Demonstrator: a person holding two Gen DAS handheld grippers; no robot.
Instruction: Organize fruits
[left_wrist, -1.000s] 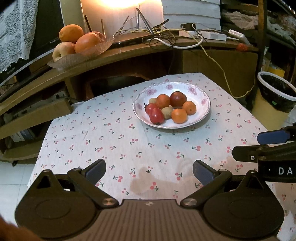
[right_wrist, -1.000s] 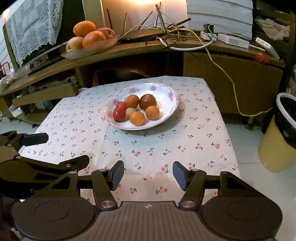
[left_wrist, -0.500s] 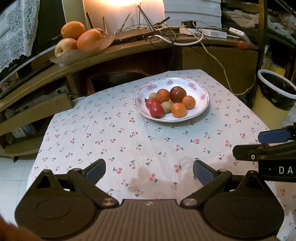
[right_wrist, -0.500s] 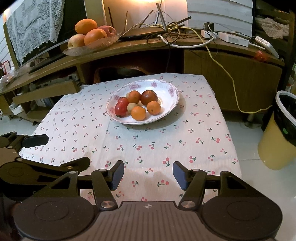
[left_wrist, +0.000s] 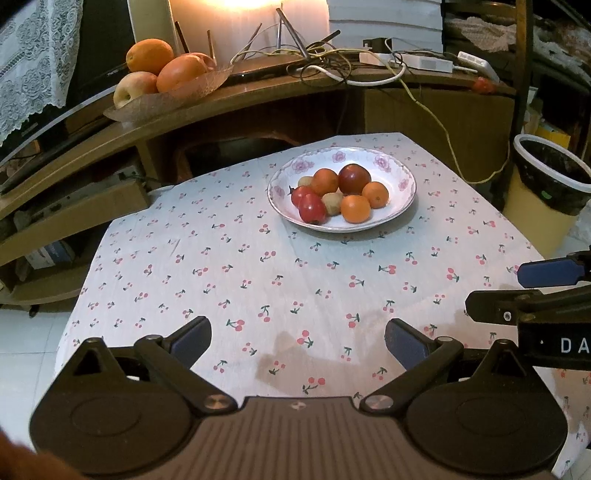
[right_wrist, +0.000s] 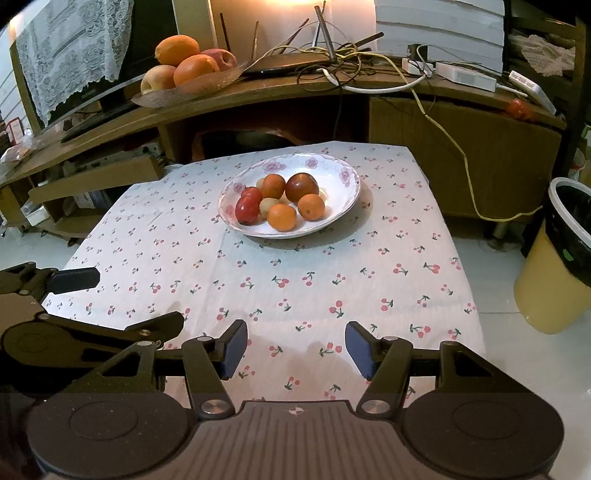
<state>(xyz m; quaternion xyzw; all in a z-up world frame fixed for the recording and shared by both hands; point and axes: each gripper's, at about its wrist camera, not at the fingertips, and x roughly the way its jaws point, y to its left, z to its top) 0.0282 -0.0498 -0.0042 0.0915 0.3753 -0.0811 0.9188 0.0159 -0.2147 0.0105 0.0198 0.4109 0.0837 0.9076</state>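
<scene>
Hovering spread, both grippers (left (left_wrist: 297, 341), right (right_wrist: 295, 349)) face the plate (right_wrist: 343, 206).

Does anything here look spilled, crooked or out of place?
Nothing is spilled or tipped. The white floral plate sits flat on the cherry-print tablecloth with its fruit inside. Only the tangle of cables on the wooden shelf looks messy.

Fruit-filled floral plate (right_wrist: 343, 177) on cherry-print tablecloth (right_wrist: 280, 280), right gripper (right_wrist: 296, 349) empty, spread.
</scene>
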